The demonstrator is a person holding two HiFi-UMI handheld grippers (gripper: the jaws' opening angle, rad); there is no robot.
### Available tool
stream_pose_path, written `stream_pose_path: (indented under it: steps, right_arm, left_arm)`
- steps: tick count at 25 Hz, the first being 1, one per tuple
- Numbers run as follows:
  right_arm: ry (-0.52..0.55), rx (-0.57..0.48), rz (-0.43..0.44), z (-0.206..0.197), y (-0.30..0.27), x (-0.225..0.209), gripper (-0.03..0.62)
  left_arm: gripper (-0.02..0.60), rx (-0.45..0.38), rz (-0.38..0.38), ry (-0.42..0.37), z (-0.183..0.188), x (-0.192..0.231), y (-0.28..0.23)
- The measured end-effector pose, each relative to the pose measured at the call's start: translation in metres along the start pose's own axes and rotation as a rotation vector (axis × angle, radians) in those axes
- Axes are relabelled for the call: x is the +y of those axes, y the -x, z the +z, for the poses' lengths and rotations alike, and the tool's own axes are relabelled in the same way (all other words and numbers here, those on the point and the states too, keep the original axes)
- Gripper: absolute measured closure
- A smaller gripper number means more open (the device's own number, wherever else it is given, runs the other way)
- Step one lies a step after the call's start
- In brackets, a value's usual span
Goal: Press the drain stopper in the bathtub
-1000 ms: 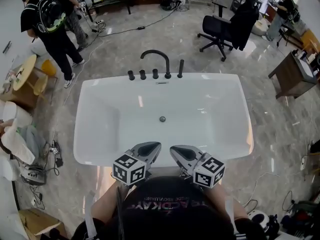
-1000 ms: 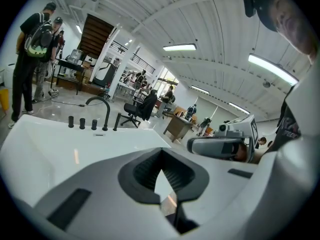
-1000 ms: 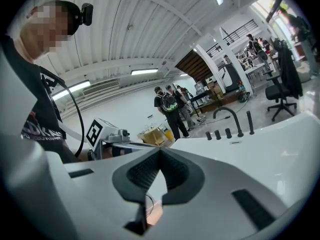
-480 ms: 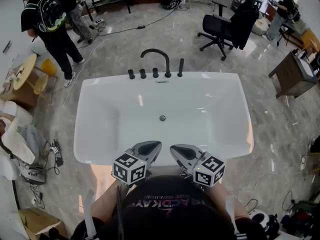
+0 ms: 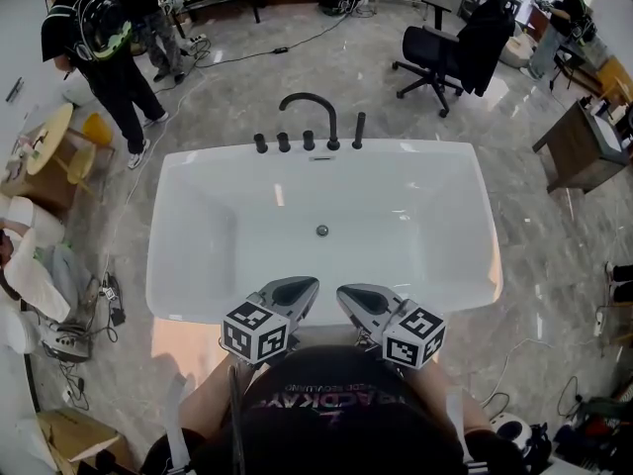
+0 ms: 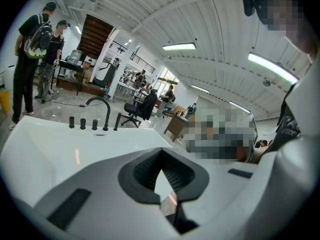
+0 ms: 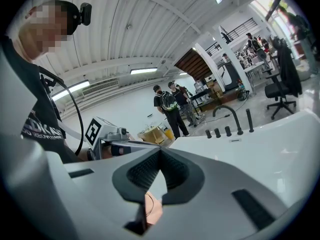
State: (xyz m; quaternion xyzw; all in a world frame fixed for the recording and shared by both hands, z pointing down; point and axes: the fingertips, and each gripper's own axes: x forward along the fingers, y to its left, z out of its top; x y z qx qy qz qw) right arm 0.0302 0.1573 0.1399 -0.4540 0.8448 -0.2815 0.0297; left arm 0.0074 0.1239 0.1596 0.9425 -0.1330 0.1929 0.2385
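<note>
The white bathtub [image 5: 465,166] lies straight ahead in the head view. Its small round metal drain stopper [image 5: 321,231] sits in the middle of the tub floor. My left gripper [image 5: 305,288] and right gripper [image 5: 346,294] hover side by side over the tub's near rim, well short of the stopper. Both are shut with nothing between the jaws. The left gripper [image 6: 161,152] looks over the tub wall [image 6: 60,149] towards the black faucet [image 6: 101,110]. From the right gripper [image 7: 160,152] the tub [image 7: 280,149] and faucet [image 7: 229,115] show; the stopper is hidden in both gripper views.
A black arched faucet [image 5: 311,115] with several black knobs [image 5: 284,142] stands on the far rim. Behind are a black office chair [image 5: 440,57], people [image 5: 99,52] at the back left, and a wooden desk [image 5: 579,146] at the right. Clutter and cables [image 5: 59,315] lie on the floor left.
Both grippers have stayed in place over the near rim. The people at the back left have shifted a little, and the head view has moved slightly.
</note>
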Motion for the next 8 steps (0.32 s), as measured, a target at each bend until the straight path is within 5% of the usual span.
stream_pose_path:
  steps: [8]
  right_arm:
    - [-0.001, 0.001, 0.005, 0.0016, 0.0010, 0.0013, 0.582]
  left_arm:
    - [0.574, -0.004, 0.004, 0.001, 0.0011, -0.0031, 0.0019]
